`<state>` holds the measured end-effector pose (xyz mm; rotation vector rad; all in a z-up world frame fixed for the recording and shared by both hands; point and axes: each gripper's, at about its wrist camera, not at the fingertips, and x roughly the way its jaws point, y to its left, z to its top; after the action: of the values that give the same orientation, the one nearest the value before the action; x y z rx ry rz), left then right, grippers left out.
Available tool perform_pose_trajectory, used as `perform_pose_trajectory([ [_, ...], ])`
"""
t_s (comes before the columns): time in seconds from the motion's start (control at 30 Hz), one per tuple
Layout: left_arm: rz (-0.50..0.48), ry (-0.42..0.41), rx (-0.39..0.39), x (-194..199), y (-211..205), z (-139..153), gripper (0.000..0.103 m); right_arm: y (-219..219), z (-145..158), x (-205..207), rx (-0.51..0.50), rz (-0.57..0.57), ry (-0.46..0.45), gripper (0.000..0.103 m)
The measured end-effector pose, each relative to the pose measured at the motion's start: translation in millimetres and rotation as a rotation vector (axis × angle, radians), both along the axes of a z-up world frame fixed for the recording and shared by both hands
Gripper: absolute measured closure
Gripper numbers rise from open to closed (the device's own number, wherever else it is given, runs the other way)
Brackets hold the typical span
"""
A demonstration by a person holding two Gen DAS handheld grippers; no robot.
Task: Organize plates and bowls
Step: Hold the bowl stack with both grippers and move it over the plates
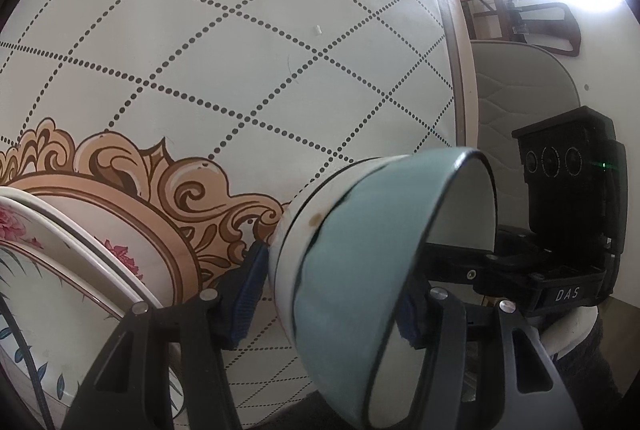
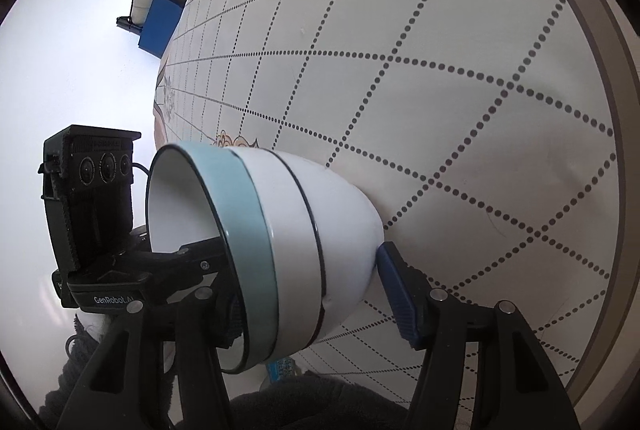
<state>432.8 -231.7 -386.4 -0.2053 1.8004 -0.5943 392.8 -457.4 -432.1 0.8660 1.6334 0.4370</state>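
Left wrist view first: left gripper about half open, clamped on a blue-and-white bowl tipped on its side, mouth facing right. Left blue pad sits by the bowl's white foot, whether it touches is unclear; the right pad is inside the mouth, on the wall. Bowl hangs over the right part of the table, its rim reaching past the table's brown edge band. Floral plates stacked at lower left, near the left finger but apart from it; the rest of the dotted-grid cloth is open. Right gripper shows at far right, one finger reaching into the bowl's mouth. Beyond the table edge: a grey chair.

Right wrist view: right gripper also roughly half open, on the same bowl. Left finger goes inside the rim, right blue pad touches the white base. Bowl on its side, mouth facing left, lifted off the cloth near the table's near edge. Left gripper seen at left, its finger hooked into the mouth. Wide bare tabletop to the right and beyond, up to the curved edge band; pale floor open on the left, a blue box far off.
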Motion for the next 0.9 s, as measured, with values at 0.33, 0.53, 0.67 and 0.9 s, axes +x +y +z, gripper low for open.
perform_pose_trajectory([
  [0.33,0.004,0.001,0.002,-2.6,-2.2,-3.2,0.051,-4.3,-9.1,-1.5,0.010,0.010,0.021,0.040],
  [0.53,0.003,-0.006,0.012,-7.8,-1.0,-2.1,0.049,-1.1,-7.1,-3.8,0.014,-0.007,0.020,0.040],
  [0.67,0.005,0.001,0.009,-8.5,-0.1,-0.7,0.050,0.0,-5.5,-3.3,0.016,-0.003,0.023,0.040],
  [0.9,-0.009,-0.008,0.020,-12.1,-0.4,-3.5,0.051,3.9,-2.0,-0.1,-0.025,0.030,0.010,0.041],
])
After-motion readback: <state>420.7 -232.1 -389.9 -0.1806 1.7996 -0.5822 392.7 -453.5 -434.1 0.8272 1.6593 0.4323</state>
